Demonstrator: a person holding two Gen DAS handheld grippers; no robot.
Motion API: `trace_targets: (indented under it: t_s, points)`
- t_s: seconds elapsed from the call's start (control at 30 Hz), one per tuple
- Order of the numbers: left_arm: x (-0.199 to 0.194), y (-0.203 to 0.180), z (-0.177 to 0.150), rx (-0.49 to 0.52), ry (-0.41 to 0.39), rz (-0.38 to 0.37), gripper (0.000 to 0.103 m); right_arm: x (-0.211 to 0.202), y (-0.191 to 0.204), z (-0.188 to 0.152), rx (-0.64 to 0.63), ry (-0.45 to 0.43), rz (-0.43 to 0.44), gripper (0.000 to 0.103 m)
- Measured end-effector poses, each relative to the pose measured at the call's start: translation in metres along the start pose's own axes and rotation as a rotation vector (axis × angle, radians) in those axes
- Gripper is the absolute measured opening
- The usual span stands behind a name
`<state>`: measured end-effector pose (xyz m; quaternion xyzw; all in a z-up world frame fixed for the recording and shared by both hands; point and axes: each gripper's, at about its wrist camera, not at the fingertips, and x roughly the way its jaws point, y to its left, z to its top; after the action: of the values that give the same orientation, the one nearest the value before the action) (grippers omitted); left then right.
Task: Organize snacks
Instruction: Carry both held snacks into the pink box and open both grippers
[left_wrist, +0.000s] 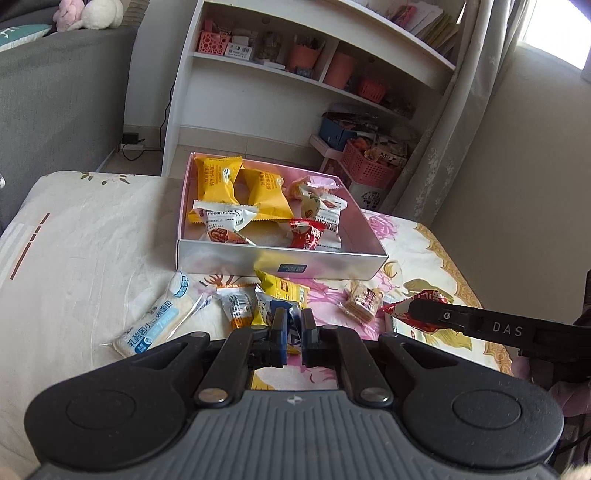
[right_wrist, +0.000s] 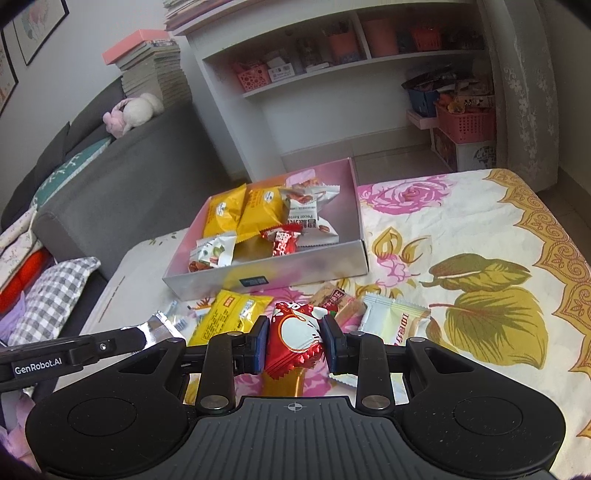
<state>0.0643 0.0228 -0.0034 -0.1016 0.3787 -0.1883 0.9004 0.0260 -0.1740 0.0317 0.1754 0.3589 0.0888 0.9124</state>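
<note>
Right fingers (right_wrist: 330, 325) around red snack packet (right_wrist: 295, 338), left fingers (left_wrist: 277, 325) nipping silver-blue packet (left_wrist: 266, 310)

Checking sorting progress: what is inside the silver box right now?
Inside the silver box: yellow packets, white pecan packets and one red packet. They overlap, so anything beneath them and much of the floor is hidden.

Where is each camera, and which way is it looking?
Left wrist: sits on the left gripper, looking over loose snacks towards the shallow silver cardboard box; the right gripper's finger pokes in.
Right wrist: sits on the right gripper, shut on a shiny red snack packet, facing that box; the left gripper's finger shows.
Shared: the box and white shelf.
</note>
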Motion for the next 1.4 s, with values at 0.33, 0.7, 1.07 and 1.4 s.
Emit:
trace_targets:
  t_s: [0.33,0.7,1.07,1.4]
  points:
    - [0.02,0.0,0.031,-0.028,-0.029,0.0,0.006,0.02,0.002,0.037,0.085,-0.037,0.017,0.03]
    - [0.066,0.002,0.062,-0.054,-0.042,0.031,0.006,0.059,-0.013,0.064,0.229,-0.039,0.006,0.03]
    - [0.102,0.007,0.061,-0.05,-0.005,0.078,0.006,0.09,-0.032,0.07,0.266,0.004,-0.032,0.03]
    - [0.11,0.009,0.062,-0.015,-0.013,0.112,0.006,0.111,-0.025,0.071,0.226,0.021,-0.043,0.031]
